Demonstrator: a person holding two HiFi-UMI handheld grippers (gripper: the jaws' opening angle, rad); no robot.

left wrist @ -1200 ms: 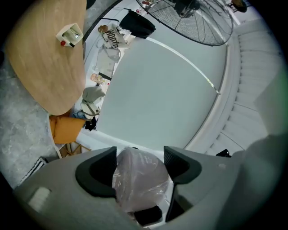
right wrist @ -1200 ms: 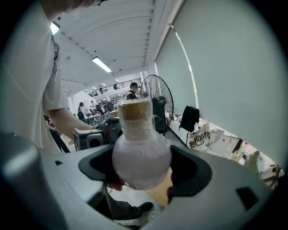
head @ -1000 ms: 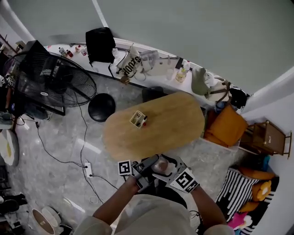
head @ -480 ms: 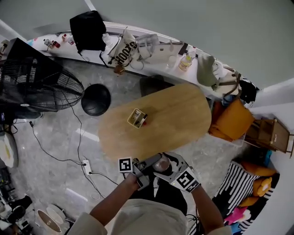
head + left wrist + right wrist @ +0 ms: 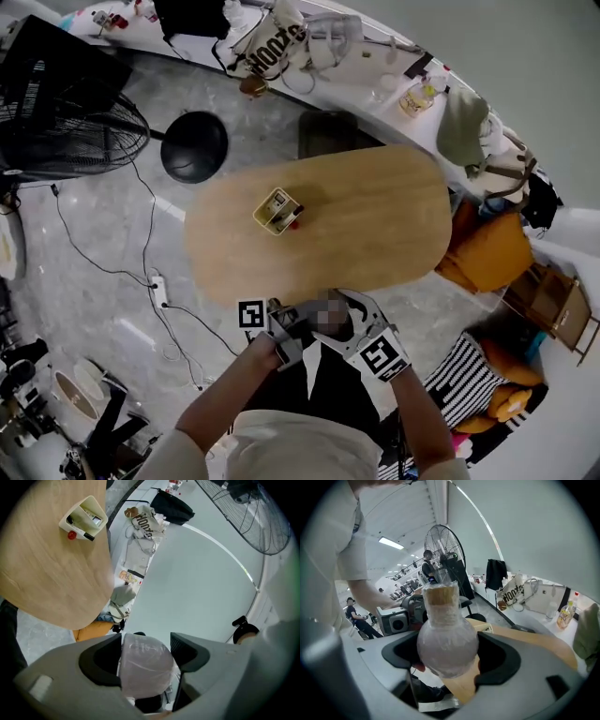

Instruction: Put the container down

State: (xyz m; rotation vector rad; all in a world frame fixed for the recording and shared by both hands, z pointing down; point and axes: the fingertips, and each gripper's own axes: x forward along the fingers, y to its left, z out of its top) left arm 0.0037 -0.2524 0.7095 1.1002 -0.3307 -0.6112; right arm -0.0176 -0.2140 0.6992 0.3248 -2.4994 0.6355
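Note:
The container is a round flask wrapped in clear film, with a cork in its neck. In the right gripper view its bulb sits between the jaws of my right gripper, which is shut on it. My left gripper also has the container pressed between its jaws. In the head view both grippers meet close to the person's body, left gripper, right gripper, off the near edge of the oval wooden table. A mosaic patch hides the container there.
A small open box with a red-tipped item stands on the table's left part. A black stool and a fan are at the far left. A cluttered white ledge runs behind. An orange seat is at the right.
The head view has tilted, so the table and the floor fill more of it. Both grippers stay together on the container in front of the body.

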